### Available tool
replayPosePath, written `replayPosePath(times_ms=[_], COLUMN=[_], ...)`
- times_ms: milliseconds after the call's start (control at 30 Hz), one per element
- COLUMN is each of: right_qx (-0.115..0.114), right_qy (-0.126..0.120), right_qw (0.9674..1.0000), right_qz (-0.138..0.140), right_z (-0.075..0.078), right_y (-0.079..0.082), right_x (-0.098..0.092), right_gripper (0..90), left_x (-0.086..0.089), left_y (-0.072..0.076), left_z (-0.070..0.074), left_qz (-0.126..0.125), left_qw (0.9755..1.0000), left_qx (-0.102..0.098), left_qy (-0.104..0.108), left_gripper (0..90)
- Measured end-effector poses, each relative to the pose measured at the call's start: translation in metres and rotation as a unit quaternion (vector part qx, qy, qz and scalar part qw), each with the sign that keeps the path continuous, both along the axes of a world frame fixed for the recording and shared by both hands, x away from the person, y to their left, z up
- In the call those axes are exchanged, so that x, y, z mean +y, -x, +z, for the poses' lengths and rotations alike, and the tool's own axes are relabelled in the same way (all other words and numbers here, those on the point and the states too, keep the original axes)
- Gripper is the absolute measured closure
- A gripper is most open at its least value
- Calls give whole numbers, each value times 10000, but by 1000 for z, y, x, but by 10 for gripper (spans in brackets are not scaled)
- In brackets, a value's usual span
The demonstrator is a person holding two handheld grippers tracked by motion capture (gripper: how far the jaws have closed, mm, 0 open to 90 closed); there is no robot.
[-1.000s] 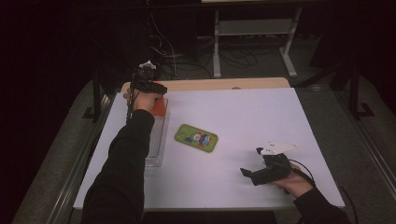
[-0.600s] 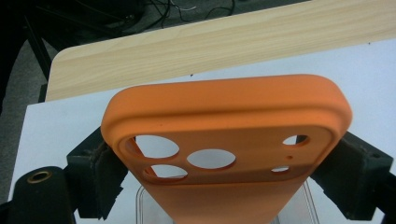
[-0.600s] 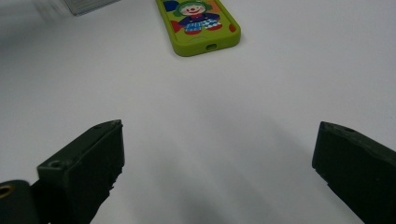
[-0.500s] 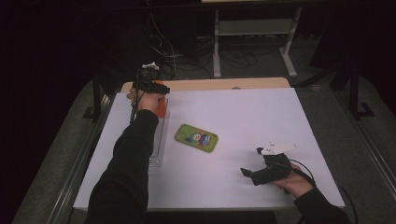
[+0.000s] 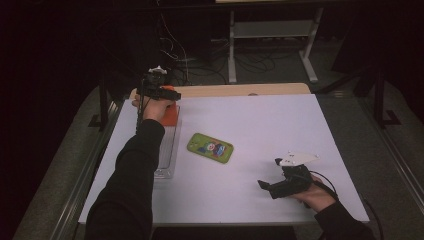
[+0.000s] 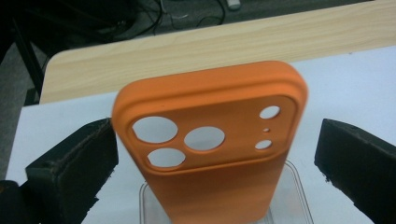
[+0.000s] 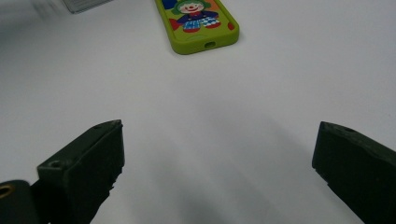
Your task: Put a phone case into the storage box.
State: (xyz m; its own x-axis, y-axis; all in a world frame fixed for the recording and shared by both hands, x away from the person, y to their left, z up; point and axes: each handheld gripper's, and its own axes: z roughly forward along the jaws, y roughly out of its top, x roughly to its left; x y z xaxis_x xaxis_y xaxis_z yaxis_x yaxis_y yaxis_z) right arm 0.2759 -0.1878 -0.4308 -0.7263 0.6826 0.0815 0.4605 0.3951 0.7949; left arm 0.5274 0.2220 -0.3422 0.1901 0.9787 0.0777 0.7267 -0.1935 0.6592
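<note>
An orange phone case [image 6: 210,144] stands on end in a clear plastic tray [image 6: 294,196] at the table's far left, its camera cut-outs facing me. My left gripper [image 5: 156,89] has just been opening its jaws. The case is between them with a gap on each side, and neither pad [image 6: 79,163] touches it. From above, the orange case [image 5: 171,111] shows just past the left hand. A green phone case [image 5: 210,148] with a clown picture lies flat mid-table. My right gripper [image 5: 272,187] rests near the front right, open and holding nothing, pointing at the green case [image 7: 198,21].
The clear tray [image 5: 167,150] runs along the left side of the white tabletop [image 5: 280,130]. A strip of light wood [image 5: 240,90] borders the far edge. Beyond it are a dark floor, cables and a metal stand [image 5: 270,35].
The left hand has shifted only slightly beside the orange case. The right gripper and the green case have stayed where they were.
</note>
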Motion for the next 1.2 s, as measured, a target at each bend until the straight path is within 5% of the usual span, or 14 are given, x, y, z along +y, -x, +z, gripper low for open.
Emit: replayPosePath(times_ms=[367, 700, 833, 967, 1200], right_qx=[-18, 35, 70, 51, 75], right_qy=[37, 56, 89, 74, 85], right_qw=[10000, 10000, 9999, 9999, 9999], right_qz=[4, -41, -52, -70, -95], right_z=[0, -2, -2, -2, -2], right_y=[0, 1, 3, 2, 2], right_x=[1, 1, 0, 0, 0], right_gripper=[14, 14, 14, 14, 14], left_x=[18, 26, 22, 13, -6], left_y=[27, 63, 82, 102, 136], left_z=[14, 22, 24, 24, 20], left_qz=[-440, -1202, -1543, -1908, -2622], left_qw=[9985, 9898, 9839, 9754, 9560], left_qx=[-142, -206, -286, -377, -553], left_qy=[297, 740, 858, 1040, 1196], left_gripper=[0, 0, 0, 0, 0])
